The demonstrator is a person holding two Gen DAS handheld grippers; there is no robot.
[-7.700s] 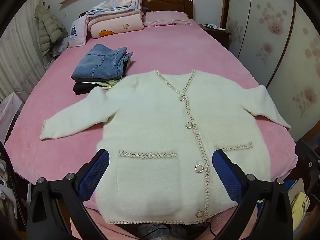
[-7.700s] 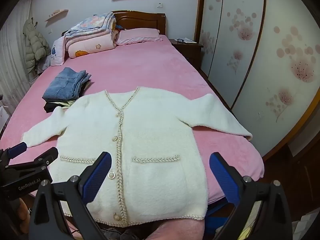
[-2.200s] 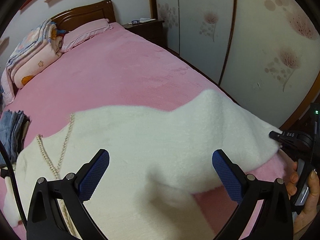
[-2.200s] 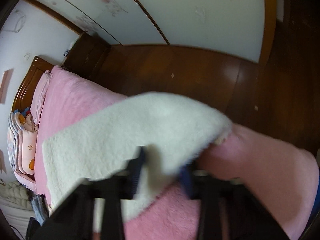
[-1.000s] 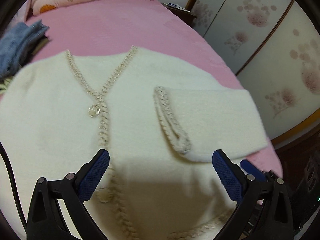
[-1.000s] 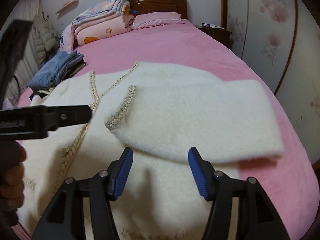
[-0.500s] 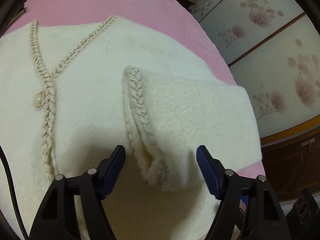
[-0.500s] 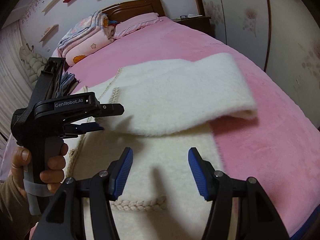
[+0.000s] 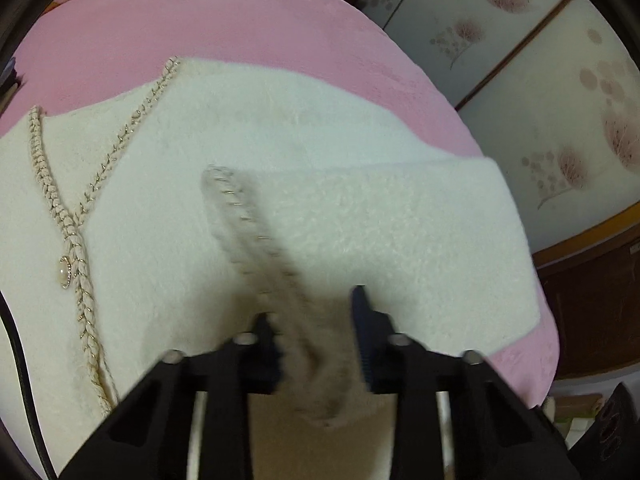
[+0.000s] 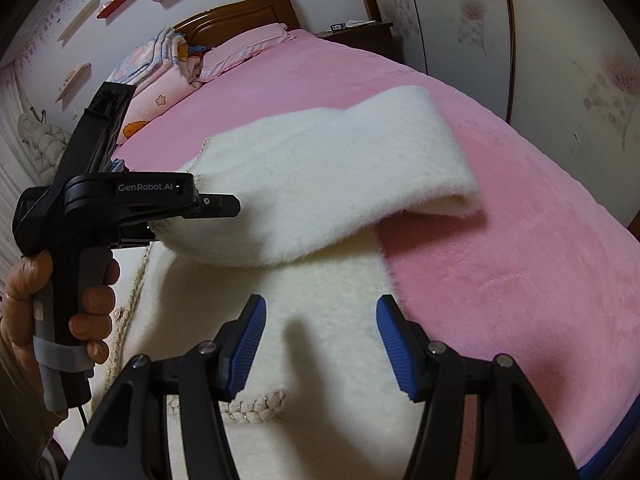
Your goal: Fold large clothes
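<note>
A fluffy white cardigan (image 9: 168,184) with braided trim lies flat on the pink bed (image 9: 224,28). Its right sleeve (image 9: 384,232) is folded across the chest. My left gripper (image 9: 316,332) has its fingers closed in around the sleeve's braided cuff (image 9: 256,236), which is lifted off the body; the view is blurred. In the right wrist view the left gripper (image 10: 192,220) holds the cuff end of the sleeve (image 10: 328,184) up. My right gripper (image 10: 320,344) is open and empty above the cardigan's body (image 10: 320,292), near a pocket braid (image 10: 256,404).
Folded quilts and a pillow (image 10: 168,68) lie at the headboard. A nightstand (image 10: 356,32) and flowered wardrobe doors (image 10: 520,40) stand to the right of the bed. The bed's right edge (image 9: 536,360) drops to a wooden floor.
My left gripper has closed in on the sleeve cuff and lifted it slightly. The right gripper has stayed open above the cardigan body.
</note>
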